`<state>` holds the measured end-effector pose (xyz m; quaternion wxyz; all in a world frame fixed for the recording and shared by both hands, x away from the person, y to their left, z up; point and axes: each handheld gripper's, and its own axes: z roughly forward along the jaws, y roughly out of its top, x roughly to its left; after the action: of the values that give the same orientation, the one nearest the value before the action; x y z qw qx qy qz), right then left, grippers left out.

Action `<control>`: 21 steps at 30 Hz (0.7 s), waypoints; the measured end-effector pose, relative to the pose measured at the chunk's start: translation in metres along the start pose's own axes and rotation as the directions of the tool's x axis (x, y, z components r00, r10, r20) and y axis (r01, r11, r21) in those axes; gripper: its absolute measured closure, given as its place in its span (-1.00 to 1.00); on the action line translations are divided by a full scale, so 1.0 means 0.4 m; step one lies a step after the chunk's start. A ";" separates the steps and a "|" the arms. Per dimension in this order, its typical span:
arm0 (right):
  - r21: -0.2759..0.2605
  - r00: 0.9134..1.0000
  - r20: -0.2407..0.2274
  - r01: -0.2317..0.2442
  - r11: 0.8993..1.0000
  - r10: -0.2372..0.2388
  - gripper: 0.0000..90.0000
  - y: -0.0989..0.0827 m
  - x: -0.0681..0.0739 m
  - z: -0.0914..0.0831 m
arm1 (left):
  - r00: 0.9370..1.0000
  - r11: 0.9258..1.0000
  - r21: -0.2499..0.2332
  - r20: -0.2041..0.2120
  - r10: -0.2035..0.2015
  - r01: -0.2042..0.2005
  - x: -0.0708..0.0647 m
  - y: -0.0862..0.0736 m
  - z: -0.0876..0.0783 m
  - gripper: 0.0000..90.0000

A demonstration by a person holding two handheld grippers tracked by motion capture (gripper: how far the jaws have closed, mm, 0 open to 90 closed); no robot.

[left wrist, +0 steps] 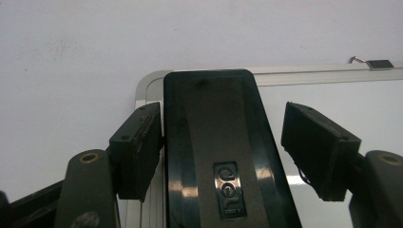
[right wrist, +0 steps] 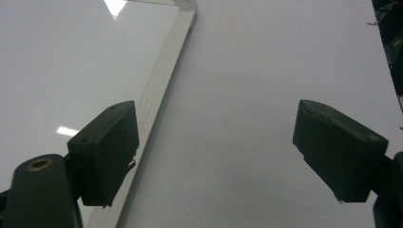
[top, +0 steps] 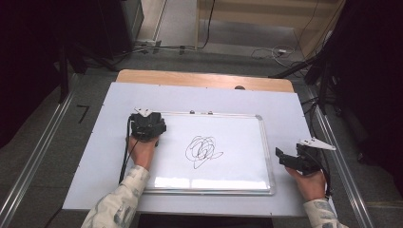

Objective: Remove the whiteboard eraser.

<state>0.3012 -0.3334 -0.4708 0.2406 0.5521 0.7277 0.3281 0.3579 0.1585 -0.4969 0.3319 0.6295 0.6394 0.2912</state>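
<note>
On whiteboard [top: 223,156], glossy black eraser [left wrist: 214,152]

A lab: floor cables [top: 280,51], rails [top: 33,161], dark rig stands [top: 328,80].

The whiteboard [top: 228,142] is white with a silver frame and bears a black scribble [top: 203,151]. A glossy black eraser [left wrist: 221,156] lies on it. The sleeves [top: 119,204] show a pale grey-and-cream mottled pattern; both grippers are black.
</note>
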 end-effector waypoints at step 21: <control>0.002 1.000 0.002 0.003 1.000 -0.003 -0.69 0.000 0.001 0.001 | 1.000 0.999 0.042 -0.013 0.004 -0.003 -0.005 -0.005 0.012 -0.17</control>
<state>0.3012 -0.3329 -0.4710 0.2415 0.5516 0.7286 0.3265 0.3606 0.1563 -0.5014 0.3137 0.6355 0.6465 0.2824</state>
